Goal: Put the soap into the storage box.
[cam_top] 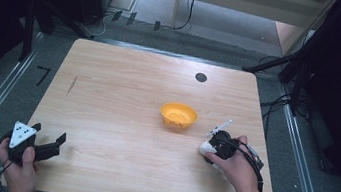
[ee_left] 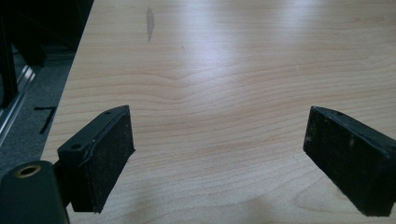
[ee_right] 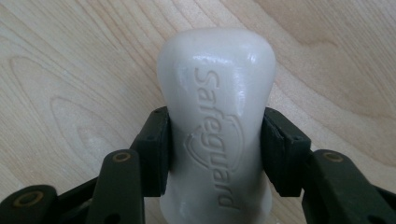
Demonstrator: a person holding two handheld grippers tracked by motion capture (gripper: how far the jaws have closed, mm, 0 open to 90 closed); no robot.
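Pale wood-grain covers the desk point(cam_top: 123, 94), which has rounded corners and sits among dark stands, cables and grey floor on every side. A small black disc point(cam_top: 201, 77) lies near the far edge, right of the middle, and a faint dark smudge point(cam_top: 72, 84) marks the wood toward the left edge. Most of the desk is bare: the whole left half and the far half lie open.

An orange bowl point(cam_top: 178, 116) stands right of the centre, well apart from every edge. Between it and the right edge, close to the near right corner, the right hand-held gripper point(cam_top: 207, 149) is clamped on a white bar of soap point(cam_top: 204, 148). In the right gripper view the two black jaws press the bar's point(ee_right: 217, 121) long sides, with the embossed word "Safeguard" facing the camera and the rounded end reaching past the jaws over the wood. Whether the bar touches the desk cannot be told. The bowl is near the soap but not touching it.

At the near left corner, the left hand-held gripper point(cam_top: 48, 139) sits over the desk's edge, its jaws spread wide with nothing between them. In the left gripper view point(ee_left: 217, 154) they frame bare wood, with the left edge of the desk and the floor beyond it alongside.
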